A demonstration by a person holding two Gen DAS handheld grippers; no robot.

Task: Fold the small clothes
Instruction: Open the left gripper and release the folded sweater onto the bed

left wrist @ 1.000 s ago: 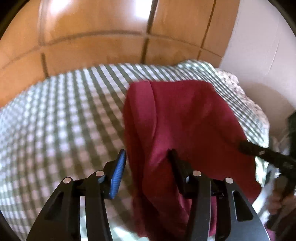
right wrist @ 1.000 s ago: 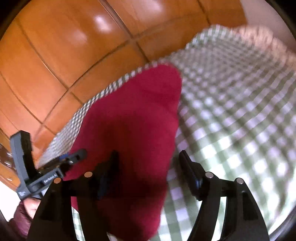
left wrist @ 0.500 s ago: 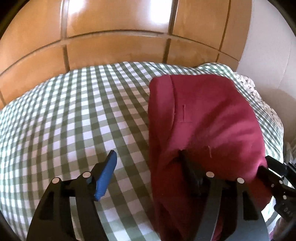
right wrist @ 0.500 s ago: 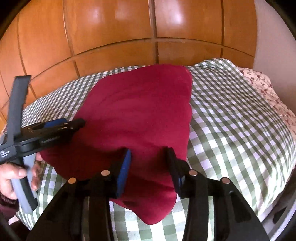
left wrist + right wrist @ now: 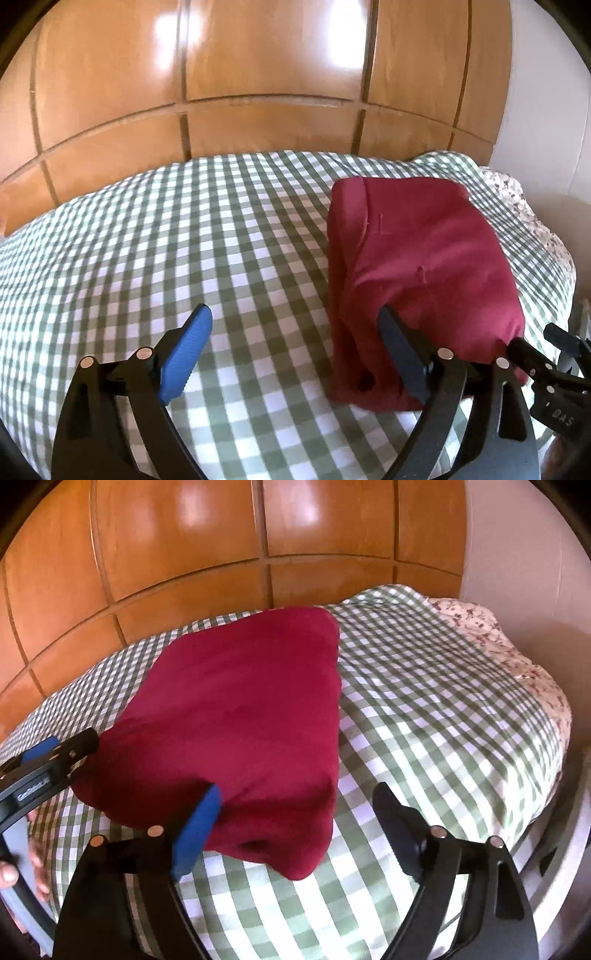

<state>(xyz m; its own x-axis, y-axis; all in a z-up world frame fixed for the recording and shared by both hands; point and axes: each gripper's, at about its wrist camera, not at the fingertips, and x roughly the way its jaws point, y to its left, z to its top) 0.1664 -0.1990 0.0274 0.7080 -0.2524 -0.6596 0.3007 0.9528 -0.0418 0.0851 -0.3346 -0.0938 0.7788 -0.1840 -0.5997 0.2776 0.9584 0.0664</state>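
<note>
A dark red folded garment lies flat on the green checked bed cover. My left gripper is by the garment's near left corner. Its jaws are opening wide, and only the garment's edge lies between them, beside the black finger; the pads do not press on it. In the right wrist view the garment fills the middle. My right gripper is at its near right corner with jaws opening. The corner hangs loose between the blue pad and the black finger, and nothing is gripped.
Glossy wooden panels rise behind the bed. A floral sheet shows at the bed's far right corner, beside a white wall. A hand holds the left gripper's handle. The right gripper's tip shows at the right edge.
Both grippers have spread their jaws wide and drawn back from the garment. The right jaws, narrow around the fabric half a second ago, have let it go. The garment now rests flat.
</note>
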